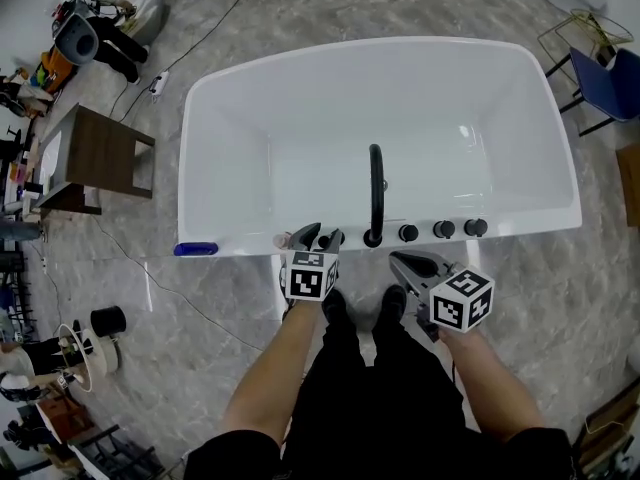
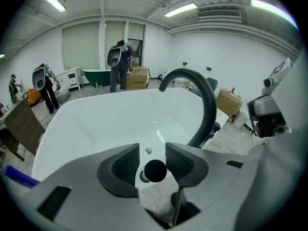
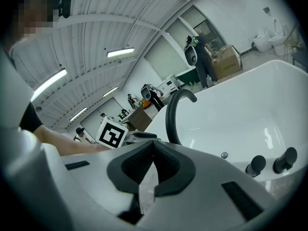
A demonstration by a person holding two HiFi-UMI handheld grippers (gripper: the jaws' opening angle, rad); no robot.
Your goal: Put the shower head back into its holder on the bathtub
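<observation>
The black shower head [image 2: 155, 171] shows as a round black end standing upright on the white bathtub's [image 1: 230, 240] near rim, over a dark ring. My left gripper [image 2: 151, 148] [image 1: 318, 236] points steeply down at it, open; its ribbed pads flank the black end with a narrow gap on each side. In the head view the jaws crowd the shower head. Just right of it rises the curved black spout [image 1: 376, 183] [image 2: 207, 100] [image 3: 171, 114]. My right gripper [image 3: 153, 146] [image 1: 408, 263] hangs short of the rim, shut with nothing in it.
Three black knobs [image 1: 443, 229] [image 3: 256, 163] line the rim right of the spout. A blue object [image 1: 196, 249] lies at the rim's left end. A wooden table [image 1: 100, 153] stands left of the tub, a blue chair [image 1: 605, 83] to the right. People [image 2: 118, 64] stand far behind.
</observation>
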